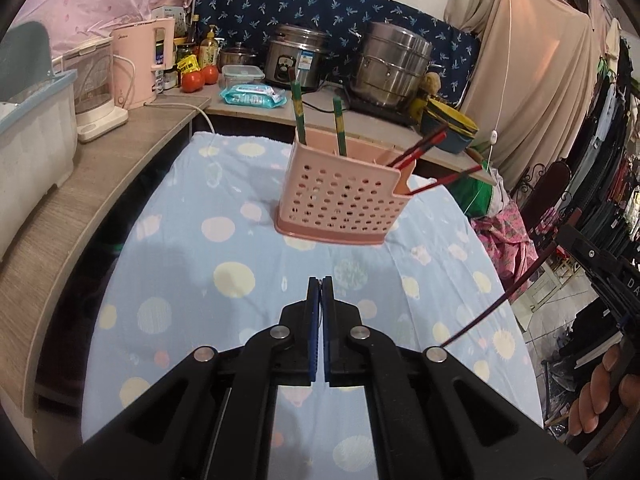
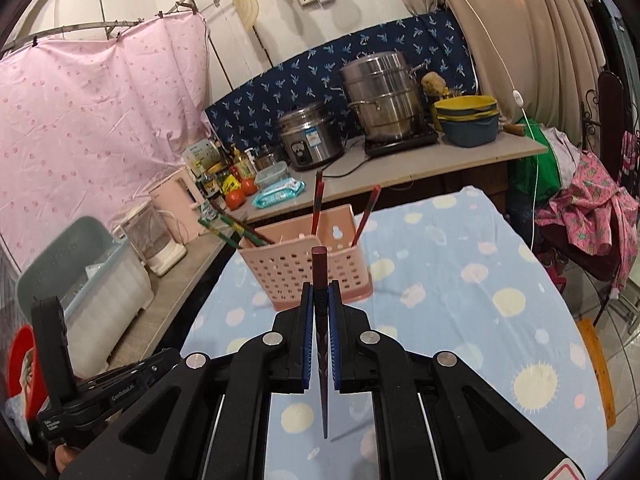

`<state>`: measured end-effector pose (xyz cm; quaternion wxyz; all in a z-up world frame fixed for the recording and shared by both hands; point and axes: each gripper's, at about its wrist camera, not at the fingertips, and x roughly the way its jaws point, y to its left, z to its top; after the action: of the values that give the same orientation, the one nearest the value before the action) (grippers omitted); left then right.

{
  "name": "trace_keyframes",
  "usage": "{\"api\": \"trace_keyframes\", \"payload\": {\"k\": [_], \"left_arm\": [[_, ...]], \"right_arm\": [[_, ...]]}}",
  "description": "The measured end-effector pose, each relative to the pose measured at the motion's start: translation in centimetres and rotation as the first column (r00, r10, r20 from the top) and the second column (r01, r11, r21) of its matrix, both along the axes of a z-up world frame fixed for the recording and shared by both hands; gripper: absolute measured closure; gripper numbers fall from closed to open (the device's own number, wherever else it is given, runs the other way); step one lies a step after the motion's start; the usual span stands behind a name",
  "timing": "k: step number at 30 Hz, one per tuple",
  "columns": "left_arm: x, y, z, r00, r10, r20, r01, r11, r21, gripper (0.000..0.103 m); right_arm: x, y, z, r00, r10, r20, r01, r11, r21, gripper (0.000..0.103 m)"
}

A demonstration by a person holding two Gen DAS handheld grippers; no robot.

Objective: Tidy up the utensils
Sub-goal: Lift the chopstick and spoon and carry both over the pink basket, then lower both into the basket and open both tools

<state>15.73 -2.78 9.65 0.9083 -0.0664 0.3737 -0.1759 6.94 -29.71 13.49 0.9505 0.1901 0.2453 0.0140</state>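
On the table draped in a pale blue spotted cloth stood a pink perforated utensil holder, and each camera caught it from a different side. From the left wrist view, two green chopsticks rose from its left compartment, while red chopsticks leaned out over the low notch at its right end. That view also took in the right gripper at the far right edge, with a long dark chopstick slanting down from it over the cloth; the fingers of the person's hand showed below. The left gripper itself was clenched with nothing between its blue pads, hovering over the cloth, nearer the camera than the holder and apart from it.

From the right wrist view the picture differed. The right gripper was clamped on the dark chopstick, whose blunt end stuck up just past the fingertips and lined up in front of the holder; its thin tip ran back toward the camera. The holder sat just ahead of the fingertips, whether touching could not be told. Here the green chopsticks leaned out to the left and two red chopsticks stood up from the back. The left gripper's body appeared at the lower left edge, its fingers out of frame. Only this view showed the pink curtain on its rail; both showed the counter behind with steel pots.
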Motion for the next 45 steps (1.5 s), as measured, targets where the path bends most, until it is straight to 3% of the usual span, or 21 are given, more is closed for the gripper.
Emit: {"api": "trace_keyframes", "payload": {"k": [5, 15, 20, 25, 33, 45], "left_arm": [[1.8, -0.8, 2.3, 0.999, -0.019, 0.037, 0.019, 1.000, -0.010, 0.102], [7.3, -4.4, 10.2, 0.980, -0.066, 0.186, 0.078, 0.995, -0.055, 0.102], [10.7, -6.2, 11.8, 0.974, -0.068, 0.217, 0.084, 0.994, -0.067, 0.102], [14.1, -7.3, 11.5, 0.978, -0.063, 0.200, 0.079, 0.995, -0.069, 0.102], [18.1, -8.0, 8.1, 0.990, -0.056, 0.131, 0.063, 0.997, -0.051, 0.102], [20.6, -8.5, 4.6, 0.996, -0.051, 0.076, 0.054, 0.998, -0.039, 0.102]], "right_arm": [[1.8, -0.5, 2.0, 0.999, -0.004, 0.046, 0.004, 1.000, -0.001, 0.096], [7.5, -1.3, 7.8, 0.985, -0.028, 0.172, 0.028, 1.000, 0.001, 0.096], [11.0, -1.5, 9.9, 0.977, -0.039, 0.210, 0.040, 0.999, -0.002, 0.096], [14.4, -1.4, 10.6, 0.975, -0.042, 0.218, 0.043, 0.999, 0.001, 0.096], [20.0, -1.2, 8.2, 0.989, -0.039, 0.140, 0.042, 0.999, -0.016, 0.096], [22.5, -0.4, 4.0, 0.999, -0.015, 0.046, 0.017, 0.999, -0.039, 0.096]]}}
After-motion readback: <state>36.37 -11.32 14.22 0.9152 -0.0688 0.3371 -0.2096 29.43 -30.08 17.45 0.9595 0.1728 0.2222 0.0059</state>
